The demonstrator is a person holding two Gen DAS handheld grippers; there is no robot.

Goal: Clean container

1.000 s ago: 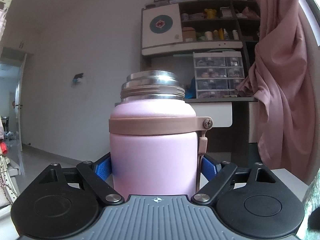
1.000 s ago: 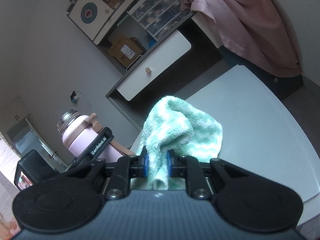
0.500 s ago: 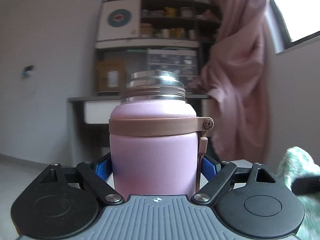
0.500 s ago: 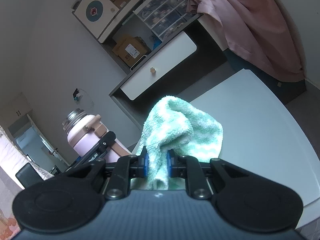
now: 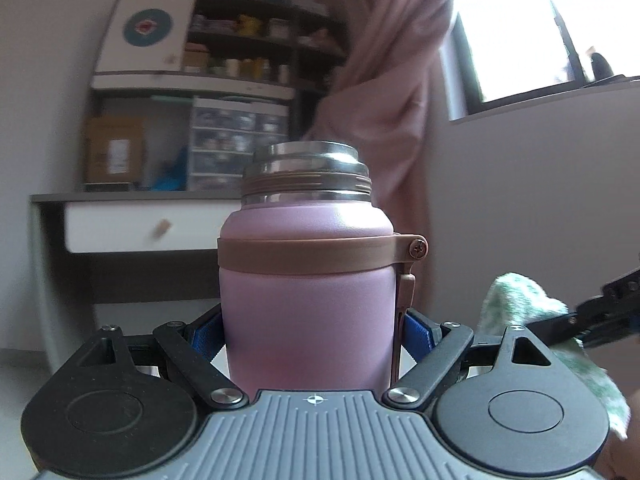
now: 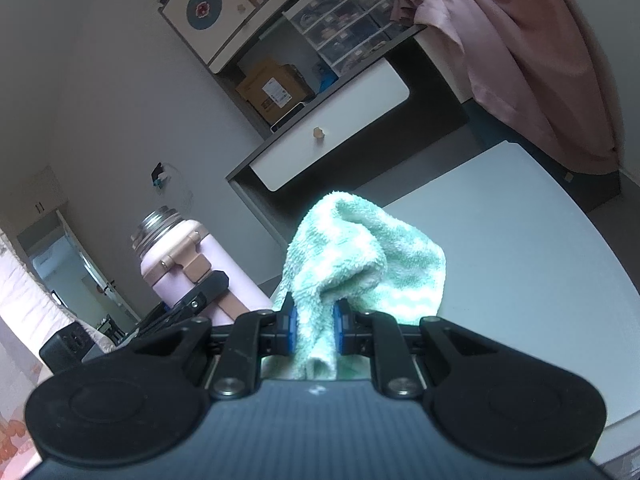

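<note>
Pink bottle (image 5: 308, 300): rigid, smooth, likely slippery; best gripped low on body, below tan band. Steel threaded neck, lid off. Held upright off white table (image 6: 520, 240), clamped in left gripper (image 5: 310, 332). Green-white towel (image 6: 360, 256): soft, light; pinched in nearly closed right gripper (image 6: 314, 328), just beside bottle

Daylit from a window (image 5: 520, 28) at upper right of the left view, blown out to white glare. Motion-blurred shelves (image 5: 240, 60) and curtain (image 5: 384, 80) there; sharp flask (image 5: 308, 280). Dimmer, bluish, sharper right view. Strong fisheye bending and dark corners in both.
</note>
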